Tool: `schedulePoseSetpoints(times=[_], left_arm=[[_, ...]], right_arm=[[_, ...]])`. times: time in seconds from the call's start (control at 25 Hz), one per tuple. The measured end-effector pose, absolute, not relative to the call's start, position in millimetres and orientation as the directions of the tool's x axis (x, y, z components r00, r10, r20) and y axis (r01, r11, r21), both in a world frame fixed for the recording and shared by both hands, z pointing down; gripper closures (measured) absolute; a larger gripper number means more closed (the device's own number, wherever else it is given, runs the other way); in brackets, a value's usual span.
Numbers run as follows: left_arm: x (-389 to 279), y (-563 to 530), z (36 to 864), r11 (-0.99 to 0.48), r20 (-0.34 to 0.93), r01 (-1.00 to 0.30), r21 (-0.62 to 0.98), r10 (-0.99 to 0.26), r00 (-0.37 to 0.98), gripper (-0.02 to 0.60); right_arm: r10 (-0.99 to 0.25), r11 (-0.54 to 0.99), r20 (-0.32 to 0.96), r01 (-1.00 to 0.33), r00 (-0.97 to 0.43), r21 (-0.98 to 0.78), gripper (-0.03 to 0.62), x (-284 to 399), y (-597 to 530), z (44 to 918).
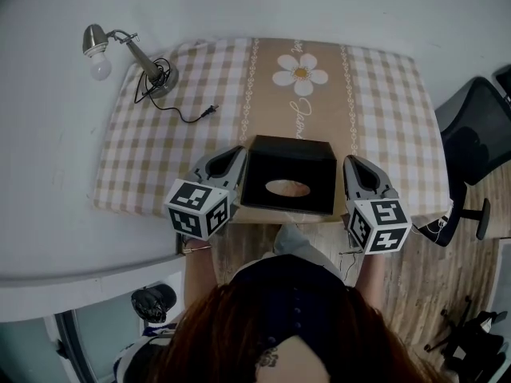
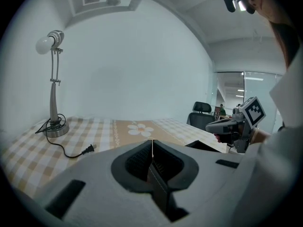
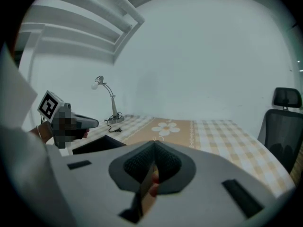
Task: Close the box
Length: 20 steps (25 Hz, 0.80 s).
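jaws on my left hand-held gripper (image 2: 152, 144) were pressed together along a thin seam, with nothing between them. my right hand-held gripper (image 3: 152, 149) was the same, its jaws drawn together and empty.

from the head view, the black box (image 1: 289, 174) sat at the near edge of the desk (image 1: 160, 154), right in front of me. a pale oval showed in the middle of its dark top, and i could not tell whether that was a hole in a lid or something lying inside. my left hand-held gripper (image 1: 238, 152) lay just beside the box's left side, tip pointing away from me, and my right hand-held gripper (image 1: 350, 163) lay just beside its right side, so the box was between the two. i could not tell whether either tip touched the box.

in the left gripper view the box (image 2: 204, 145) showed as a dark wedge to the right, with my right hand-held gripper (image 2: 222, 126) past it. in the right gripper view the box (image 3: 94, 145) showed dark at the left.

a checked cloth with a daisy (image 1: 300, 73) covered the desk. a small lamp (image 1: 120, 50) stood at the far left corner, its loose plug (image 1: 211, 110) lying on the cloth, well apart from the box. an office chair (image 1: 479, 134) stood off the desk's right end.
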<state>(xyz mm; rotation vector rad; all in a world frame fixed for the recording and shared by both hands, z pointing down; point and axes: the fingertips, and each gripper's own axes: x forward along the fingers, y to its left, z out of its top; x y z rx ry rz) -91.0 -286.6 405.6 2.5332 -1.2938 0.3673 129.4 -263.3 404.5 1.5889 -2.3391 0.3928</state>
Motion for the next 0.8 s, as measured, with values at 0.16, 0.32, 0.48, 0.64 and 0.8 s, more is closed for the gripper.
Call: schedulePoseSetpoints(times=[0.16, 0.32, 0.48, 0.64, 0.8], left_arm=[[-95.7, -292.3, 418.3, -0.554, 0.374, -0.819, 0.153, -0.734, 0.566, 0.552], [-98.3, -296.2, 432.3, -0.549, 0.418, -0.819, 0.168, -0.713, 0.563, 0.552], [-98.2, -298.6, 447.2, -0.548, 0.452, -0.812, 0.2, -0.684, 0.573, 0.552], [-97.6, -302.0, 461.3, -0.546, 0.478, -0.805, 0.232, -0.656, 0.583, 0.552], [-97.9, -305.5, 474.9, -0.536, 0.498, -0.799, 0.272, -0.632, 0.594, 0.552]], right_arm=[[-0.825, 0.366, 0.435, -0.928, -0.36, -0.073, 0.577, 132.3, -269.5, 422.4], [-0.798, 0.375, 0.477, -0.923, -0.369, -0.086, 0.577, 132.7, -274.2, 438.1], [-0.771, 0.38, 0.509, -0.918, -0.382, -0.113, 0.577, 134.0, -277.6, 453.0], [-0.738, 0.387, 0.543, -0.911, -0.401, -0.146, 0.577, 135.4, -279.9, 468.8], [-0.713, 0.399, 0.568, -0.904, -0.412, -0.155, 0.577, 133.9, -282.3, 480.9]])
